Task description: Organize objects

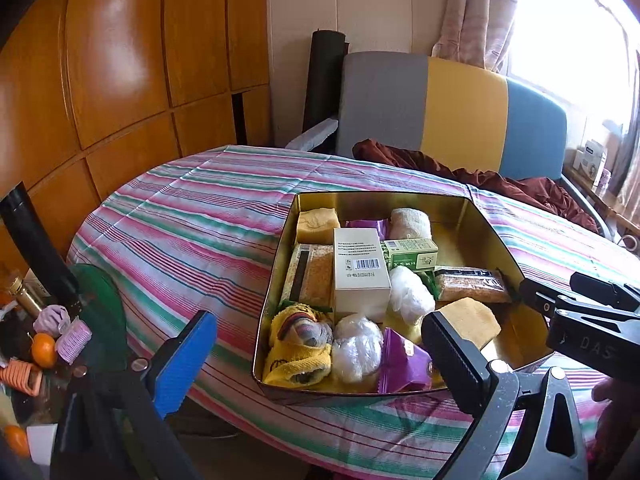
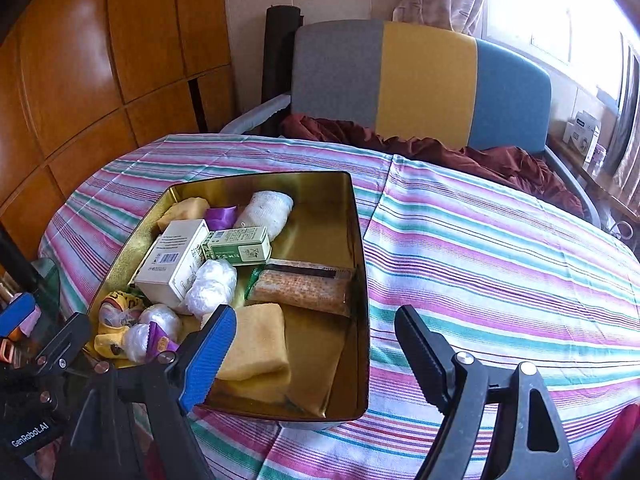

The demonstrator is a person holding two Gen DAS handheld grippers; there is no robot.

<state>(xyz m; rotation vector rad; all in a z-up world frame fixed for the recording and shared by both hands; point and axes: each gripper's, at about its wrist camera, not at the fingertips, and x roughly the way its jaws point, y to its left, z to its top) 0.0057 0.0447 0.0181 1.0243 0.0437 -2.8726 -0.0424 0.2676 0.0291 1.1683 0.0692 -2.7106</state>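
Note:
A gold tin box [image 1: 486, 216] [image 2: 358, 240] sits on the striped tablecloth, filled with several items: a white carton [image 1: 360, 272] [image 2: 174, 262], a green carton [image 1: 412, 254] [image 2: 236, 246], yellow sponges [image 1: 470, 320] [image 2: 256, 344], cracker packs [image 1: 472, 286] [image 2: 304, 284], plastic-wrapped balls [image 1: 356, 346], purple packets [image 1: 402, 364] and a yellow sock [image 1: 298, 344]. My left gripper [image 1: 316, 354] is open and empty, near the box's front edge. My right gripper [image 2: 314, 350] is open and empty above the box's front right corner.
A side table at the left holds tangerines [image 1: 43, 350], hair rollers [image 1: 74, 338] and a bottle [image 1: 24, 294]. A grey, yellow and blue sofa [image 1: 460, 112] with a dark red cloth [image 2: 440, 152] stands behind the table. Wooden cabinets [image 1: 120, 60] line the left wall.

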